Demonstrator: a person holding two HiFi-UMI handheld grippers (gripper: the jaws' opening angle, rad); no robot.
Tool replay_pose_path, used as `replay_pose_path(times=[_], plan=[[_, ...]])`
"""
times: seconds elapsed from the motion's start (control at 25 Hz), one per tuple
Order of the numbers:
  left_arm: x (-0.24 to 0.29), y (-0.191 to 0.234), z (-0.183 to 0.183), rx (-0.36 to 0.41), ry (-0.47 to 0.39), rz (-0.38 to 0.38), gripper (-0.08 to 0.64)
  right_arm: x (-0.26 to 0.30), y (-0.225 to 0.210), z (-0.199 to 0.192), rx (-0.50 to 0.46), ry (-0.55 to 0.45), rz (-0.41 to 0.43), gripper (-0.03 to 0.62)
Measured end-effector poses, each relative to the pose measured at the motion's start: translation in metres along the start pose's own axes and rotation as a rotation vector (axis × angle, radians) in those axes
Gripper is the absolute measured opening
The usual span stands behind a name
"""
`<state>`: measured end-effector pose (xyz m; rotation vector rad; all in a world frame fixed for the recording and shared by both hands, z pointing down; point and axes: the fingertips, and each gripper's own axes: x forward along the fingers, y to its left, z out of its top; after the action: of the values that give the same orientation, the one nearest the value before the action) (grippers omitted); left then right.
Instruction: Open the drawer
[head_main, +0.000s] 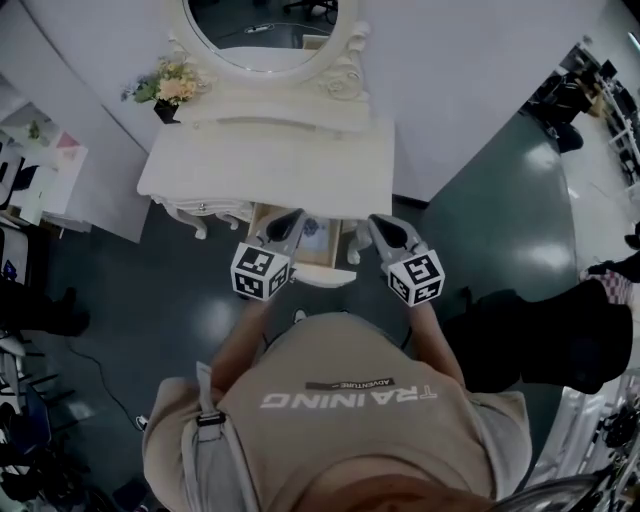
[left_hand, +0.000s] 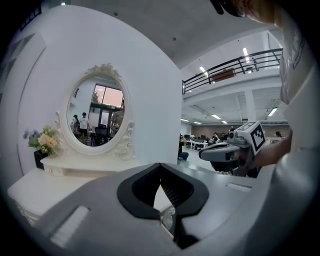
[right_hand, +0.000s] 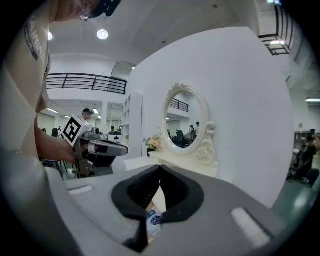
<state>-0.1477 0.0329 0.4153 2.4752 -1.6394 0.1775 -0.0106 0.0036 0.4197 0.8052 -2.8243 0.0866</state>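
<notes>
Head view: flowers sit at the far left of the white dressing table, with the oval mirror behind its top.

The left gripper is held just in front of the table edge, nose toward the table, its marker cube nearest the person. Left gripper view: the fingers are pressed together at the tips with nothing between them.

The drawer is under the middle of the tabletop and stands pulled out toward the person. It lies between and below the two grippers, and neither gripper touches it. The wooden inside is exposed, with a small blue-and-white item in it (what it is cannot be made out).

The right gripper is beside the left one, level with it and a little apart. Right gripper view: its fingers also meet at the tips and grip nothing. The blue-and-white item shows only through the gap below them, down in the drawer.
</notes>
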Motion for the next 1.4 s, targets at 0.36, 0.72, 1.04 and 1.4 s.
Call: replay_pose_path(times=[0.36,0.72,1.04,1.4], plan=[[-0.011,-0.012,0.021,0.118,-0.038,0.011,0.008,-0.021,-0.004,0.017,0.091,-0.061,-0.027,0.003],[-0.019,-0.032,0.018,0.085,-0.065,-0.023,0.008,-0.03,0.01,0.008,0.009,-0.019,-0.053,0.002],[-0.033,-0.035,-0.003,0.06,-0.038,-0.027,0.008,-0.022,0.027,-0.007,0.055,-0.005,-0.024,0.003],[-0.041,-0.023,-0.001,0.046,-0.056,-0.003,0.007,-0.018,0.032,-0.01,0.017,-0.01,-0.04,0.003]])
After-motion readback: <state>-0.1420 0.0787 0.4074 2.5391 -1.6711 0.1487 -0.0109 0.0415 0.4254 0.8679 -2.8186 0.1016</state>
